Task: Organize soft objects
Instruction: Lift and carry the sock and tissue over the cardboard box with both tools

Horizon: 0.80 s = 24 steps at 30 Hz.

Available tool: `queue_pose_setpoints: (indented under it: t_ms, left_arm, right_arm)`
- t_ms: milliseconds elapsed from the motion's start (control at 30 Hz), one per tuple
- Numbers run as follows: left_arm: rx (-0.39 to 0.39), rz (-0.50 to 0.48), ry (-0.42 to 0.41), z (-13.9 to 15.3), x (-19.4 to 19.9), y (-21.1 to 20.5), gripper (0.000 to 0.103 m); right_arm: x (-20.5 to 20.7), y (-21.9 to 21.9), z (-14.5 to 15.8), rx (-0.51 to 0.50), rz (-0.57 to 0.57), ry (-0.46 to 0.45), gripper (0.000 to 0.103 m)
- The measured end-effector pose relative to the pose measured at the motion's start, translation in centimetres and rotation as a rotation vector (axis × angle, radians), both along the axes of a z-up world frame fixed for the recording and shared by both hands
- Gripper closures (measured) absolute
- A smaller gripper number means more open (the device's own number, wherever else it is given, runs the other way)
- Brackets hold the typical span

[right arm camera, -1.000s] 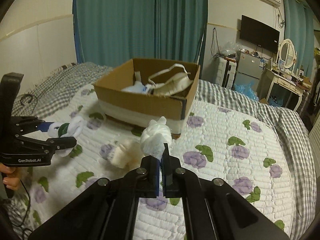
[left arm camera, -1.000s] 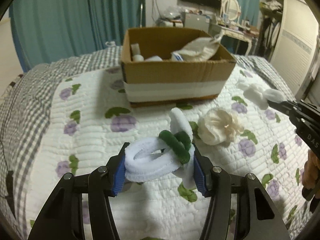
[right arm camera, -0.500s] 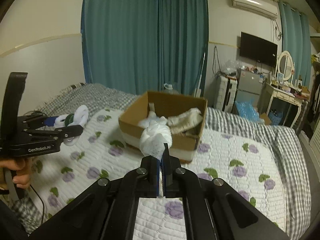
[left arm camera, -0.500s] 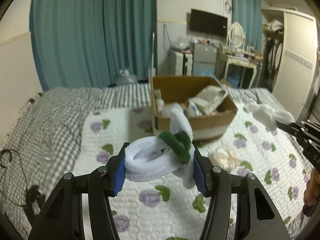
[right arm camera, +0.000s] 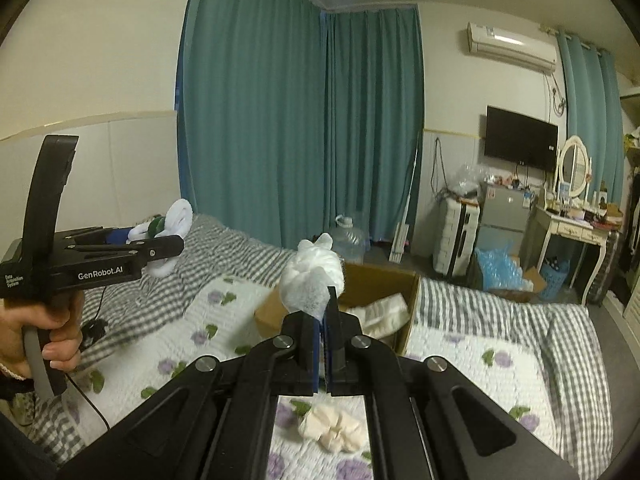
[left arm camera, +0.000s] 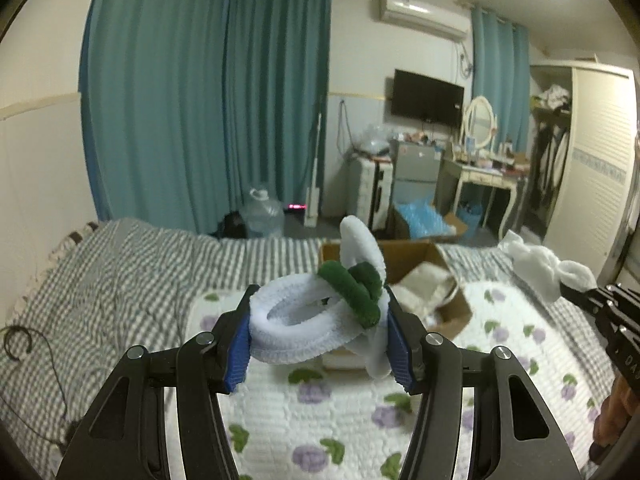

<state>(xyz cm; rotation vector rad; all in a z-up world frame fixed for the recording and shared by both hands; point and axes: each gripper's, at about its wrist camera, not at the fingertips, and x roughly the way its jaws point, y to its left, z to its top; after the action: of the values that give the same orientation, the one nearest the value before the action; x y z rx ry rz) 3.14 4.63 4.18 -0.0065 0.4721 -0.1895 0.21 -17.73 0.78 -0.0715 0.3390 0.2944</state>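
**Technician A:** Above the quilted bed (left arm camera: 120, 280), both tools are loaded. The left gripper (left arm camera: 318, 336) is clamped on the white-and-green chenille loops (left arm camera: 316, 320), blue pads pressing both sides of the bundle. The right gripper (right arm camera: 323, 344) is closed almost fully, pinching the tail of the white fabric bundle (right arm camera: 312, 280), which stands up above the jaw tips. The cardboard box (left arm camera: 416, 264) sits at roughly 1 o'clock in the left wrist view and at 12 to 1 o'clock in the right wrist view, its mouth open and cloth already inside.

**Technician B:** Procedure for the step in hand, judged as carry-to-box: the operator should bring each item over the open mouth before release, one gripper at a time, so that the tools do not meet above the box. The loops are springy; release should be low, inside the walls, or they may bounce out.

**Technician A:** Clearances?

**Technician B:** The near box wall is the edge to clear; the item should pass over it, not brush it. Open bed lies at 9 o'clock of the box. The cream fabric flower (right arm camera: 334, 428) lies on the quilt at 6 o'clock in the right wrist view, well apart from the box and not yet collected.
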Motion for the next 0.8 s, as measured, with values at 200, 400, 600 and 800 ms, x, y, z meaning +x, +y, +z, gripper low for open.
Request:
queue_pose_setpoints:
  t_ms: [200,400,600,800]
  left_arm:
    - [0.005,-0.019,-0.037,1.5,2.0,-1.2,0.047]
    - [0.029,-0.041,-0.054,1.2,5.0,-2.8,0.047]
    - [0.025,-0.05,-0.007,-1.2,9.0,-4.1,0.047]
    - [0.053,-0.059,0.016,-3.5,12.5,-6.0,0.047]
  right_arm:
    - [2.3,-1.1,1.2,-0.001,-0.009,-0.024,0.102]
    - [5.6,-2.3,1.3,0.029,-0.014,-0.027,0.102]
    - [9.6,-2.3,-0.6,-0.003,-0.023,0.012,0.102]
    - [14.2,-2.5,-3.2,0.001,-0.036,0.069,0.102]
